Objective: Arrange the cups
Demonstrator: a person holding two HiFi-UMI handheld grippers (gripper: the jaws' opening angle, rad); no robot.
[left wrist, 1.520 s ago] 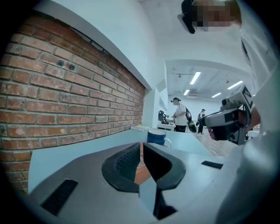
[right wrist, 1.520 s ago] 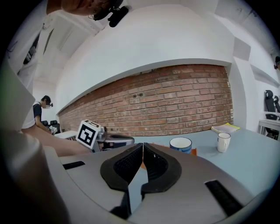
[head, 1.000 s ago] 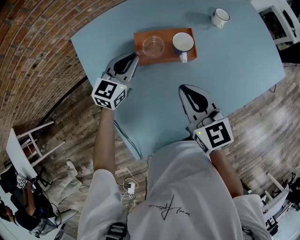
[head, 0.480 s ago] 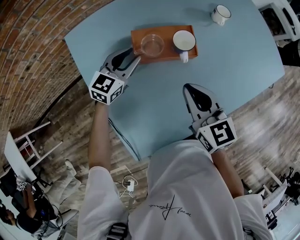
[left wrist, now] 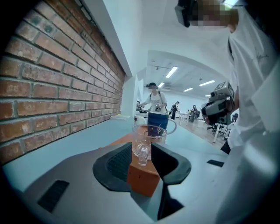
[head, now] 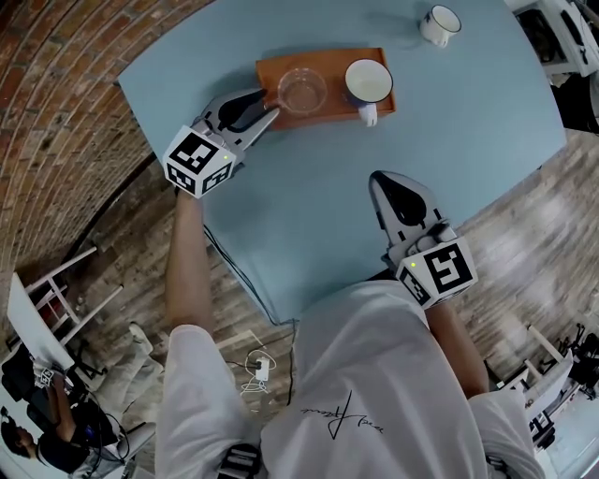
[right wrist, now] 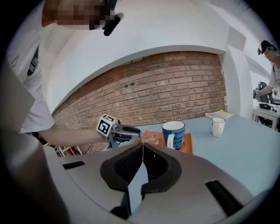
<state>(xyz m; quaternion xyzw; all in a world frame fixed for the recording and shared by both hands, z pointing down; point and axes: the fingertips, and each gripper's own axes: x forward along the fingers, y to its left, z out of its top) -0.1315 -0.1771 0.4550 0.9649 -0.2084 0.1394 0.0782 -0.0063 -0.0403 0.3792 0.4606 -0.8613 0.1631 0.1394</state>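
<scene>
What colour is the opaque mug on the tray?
Mug: blue outside, white inside; best in right gripper view.

Three cups (head: pixel 303 91) (head: pixel 367 82) (head: pixel 439 22), one tray (head: pixel 335 64)

A pale blue counter (head: pixel 309 206) stands beside a red brick wall (head: pixel 56 103), over a wooden plank floor (head: pixel 529 229); a white chair (head: pixel 37 318) sits at lower left.
</scene>
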